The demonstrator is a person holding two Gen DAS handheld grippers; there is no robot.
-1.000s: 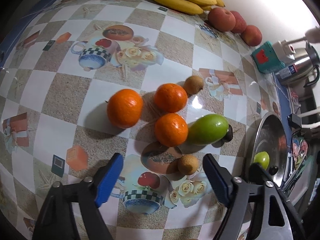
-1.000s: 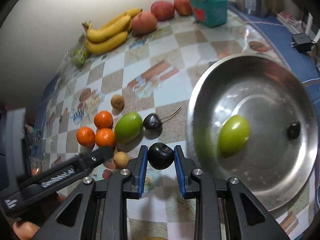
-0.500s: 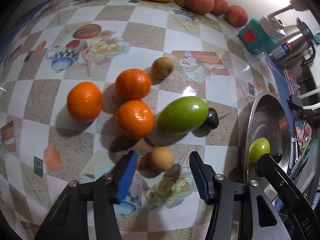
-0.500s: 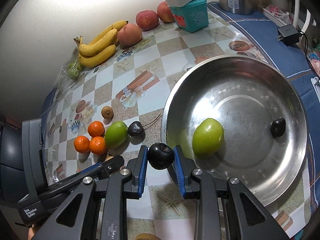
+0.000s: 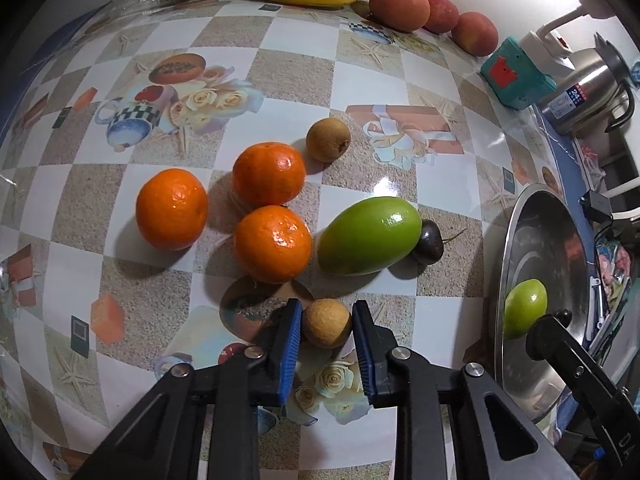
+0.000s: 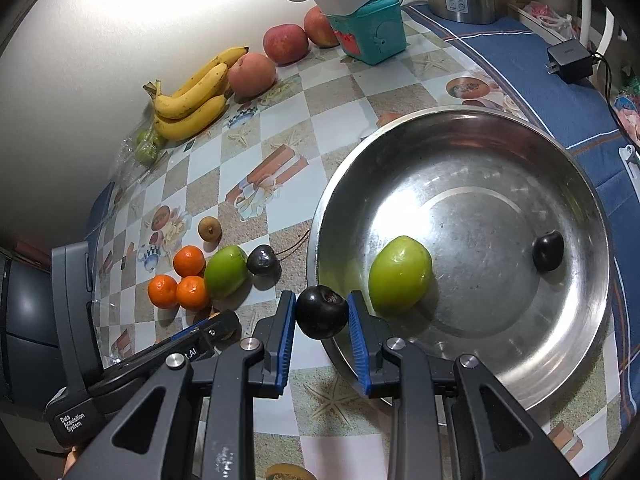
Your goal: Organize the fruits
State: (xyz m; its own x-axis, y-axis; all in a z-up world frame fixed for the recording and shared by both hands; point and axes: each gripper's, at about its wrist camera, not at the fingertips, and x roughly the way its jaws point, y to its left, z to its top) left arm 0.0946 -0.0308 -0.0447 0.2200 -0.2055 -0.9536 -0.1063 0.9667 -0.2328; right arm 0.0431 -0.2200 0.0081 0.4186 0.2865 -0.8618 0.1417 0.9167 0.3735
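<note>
My left gripper (image 5: 326, 330) is shut on a small brown longan (image 5: 326, 328) that rests on the tablecloth. Ahead of it lie three oranges (image 5: 272, 244), a green mango (image 5: 368, 235), a dark cherry (image 5: 430, 237) and a second longan (image 5: 328, 139). My right gripper (image 6: 321, 314) is shut on a dark cherry (image 6: 321, 311) and holds it over the near left rim of the steel bowl (image 6: 560, 320). In the bowl lie a green fruit (image 6: 400, 274) and another dark cherry (image 6: 548, 250).
Bananas (image 6: 192, 96), red apples (image 6: 286, 42) and a bag of green fruit (image 6: 146, 148) line the wall. A teal box (image 6: 370, 32) with a white power strip and a steel kettle (image 5: 588, 88) stand at the back right. A black charger (image 6: 568, 58) lies on the blue cloth.
My left gripper moved forward and closed its jaws onto the near longan. My right gripper carried the cherry to the right, up to the bowl's rim.
</note>
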